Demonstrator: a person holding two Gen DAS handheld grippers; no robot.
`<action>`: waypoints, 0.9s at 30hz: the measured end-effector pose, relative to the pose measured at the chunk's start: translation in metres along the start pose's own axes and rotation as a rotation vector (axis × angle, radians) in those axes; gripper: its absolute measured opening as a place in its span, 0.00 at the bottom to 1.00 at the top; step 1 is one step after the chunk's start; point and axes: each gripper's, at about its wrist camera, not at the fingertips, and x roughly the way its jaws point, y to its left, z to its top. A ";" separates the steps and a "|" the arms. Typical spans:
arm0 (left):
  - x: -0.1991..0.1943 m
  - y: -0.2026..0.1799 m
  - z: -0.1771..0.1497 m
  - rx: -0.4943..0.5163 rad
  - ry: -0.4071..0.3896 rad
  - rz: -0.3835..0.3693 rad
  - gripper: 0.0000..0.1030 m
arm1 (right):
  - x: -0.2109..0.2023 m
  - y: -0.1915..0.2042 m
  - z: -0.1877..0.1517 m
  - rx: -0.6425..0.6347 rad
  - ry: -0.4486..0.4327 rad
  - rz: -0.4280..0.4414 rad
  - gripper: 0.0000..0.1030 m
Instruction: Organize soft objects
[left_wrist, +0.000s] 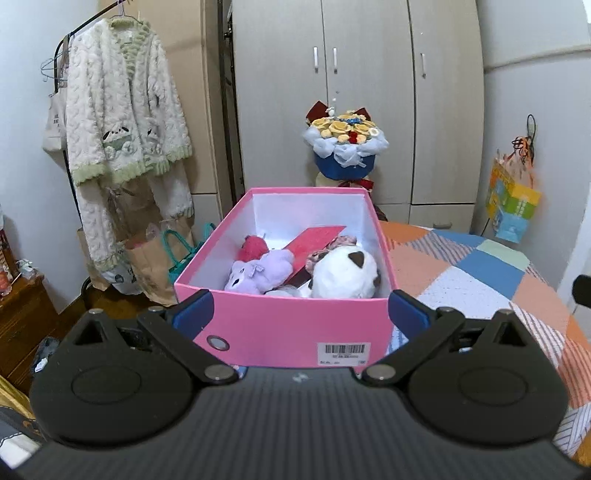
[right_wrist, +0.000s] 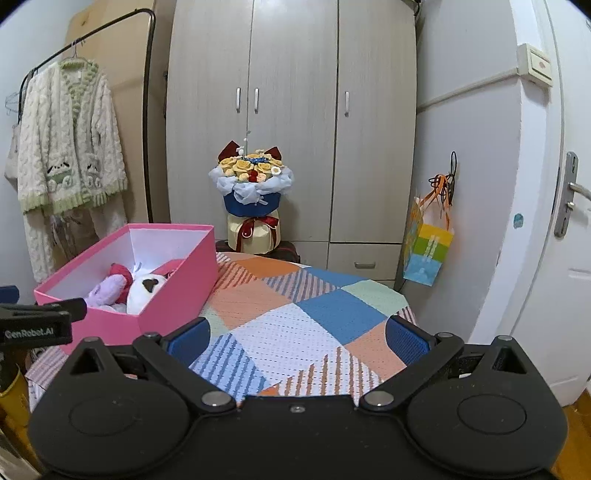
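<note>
I see both grippers spread, empty: left gripper (left_wrist: 301, 308) at the box (left_wrist: 280, 332), possibly touching; right gripper (right_wrist: 297, 338) over the quilt (right_wrist: 295, 314); plush toys (left_wrist: 343, 273) lie inside the box

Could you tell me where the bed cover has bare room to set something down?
The patchwork cover lies bare from the pink box across to its right edge and forward to the right gripper. The box itself is crowded: purple plush, white plush and red card fill its near half.

Both wrist views face the wardrobe (right_wrist: 291, 122), sharing the pink box (left_wrist: 284, 325).
</note>
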 end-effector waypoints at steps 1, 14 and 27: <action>0.001 0.001 -0.002 -0.004 -0.001 0.001 0.99 | 0.000 0.000 -0.001 -0.002 0.000 -0.004 1.00; -0.002 -0.003 -0.013 0.047 -0.033 -0.010 0.99 | 0.008 -0.002 -0.012 0.007 0.017 -0.045 1.00; -0.004 -0.014 -0.017 0.070 -0.043 -0.037 0.99 | 0.013 -0.007 -0.018 0.021 0.019 -0.066 1.00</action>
